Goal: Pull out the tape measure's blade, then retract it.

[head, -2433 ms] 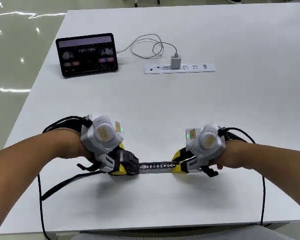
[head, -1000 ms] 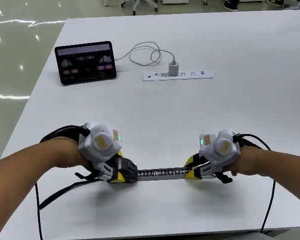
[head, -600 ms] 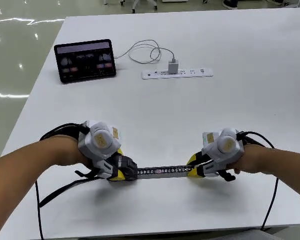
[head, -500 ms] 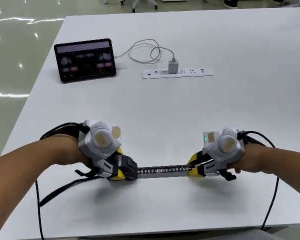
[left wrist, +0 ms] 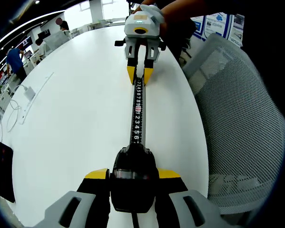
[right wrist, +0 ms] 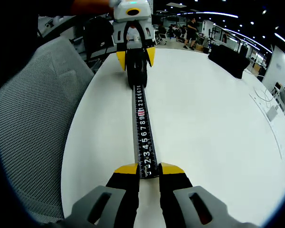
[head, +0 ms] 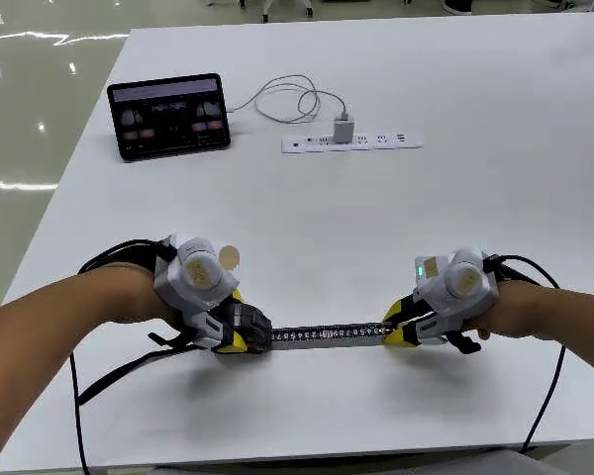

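tape measure (head: 246, 331) on table (head: 396, 213), tablet (head: 170, 112) behind

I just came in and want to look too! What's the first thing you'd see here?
You'd see the blade with black numbers, stretched flat along the near edge of the white table between two grippers. The left gripper has its jaws shut on the black tape measure case, and the right gripper pinches the blade's end. Farther back a lit tablet stands near a power strip.

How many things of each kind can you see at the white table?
Tape measure: 1
Tablet: 1
Power strip: 1
Charger: 1
Hand-held grippers: 2, left hand-held gripper and right hand-held gripper
Total: 6
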Tool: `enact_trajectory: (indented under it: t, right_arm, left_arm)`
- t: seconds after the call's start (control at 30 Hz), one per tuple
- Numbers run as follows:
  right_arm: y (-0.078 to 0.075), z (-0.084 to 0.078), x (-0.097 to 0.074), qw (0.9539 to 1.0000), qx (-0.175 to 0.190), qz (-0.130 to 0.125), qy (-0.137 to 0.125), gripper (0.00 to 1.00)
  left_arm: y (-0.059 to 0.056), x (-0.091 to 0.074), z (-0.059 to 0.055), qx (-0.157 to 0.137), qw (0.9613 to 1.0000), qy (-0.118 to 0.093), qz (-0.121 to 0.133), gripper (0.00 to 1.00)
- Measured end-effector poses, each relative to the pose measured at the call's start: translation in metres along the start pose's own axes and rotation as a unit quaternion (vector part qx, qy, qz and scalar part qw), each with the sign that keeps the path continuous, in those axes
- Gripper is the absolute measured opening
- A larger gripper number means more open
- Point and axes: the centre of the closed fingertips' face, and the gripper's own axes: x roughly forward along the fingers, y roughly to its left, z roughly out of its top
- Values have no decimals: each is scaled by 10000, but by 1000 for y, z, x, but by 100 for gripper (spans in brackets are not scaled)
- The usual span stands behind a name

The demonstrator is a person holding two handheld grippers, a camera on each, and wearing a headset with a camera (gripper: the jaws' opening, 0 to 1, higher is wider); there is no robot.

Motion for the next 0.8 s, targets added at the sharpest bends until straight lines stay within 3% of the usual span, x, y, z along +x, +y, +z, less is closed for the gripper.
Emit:
enact_trajectory:
  t: [0.8]
  right_arm:
    - [-4,-19,-16,9999,126,-103,51,11]
  left_arm:
    - [0,0,0,-11,10000,-14,20,32]
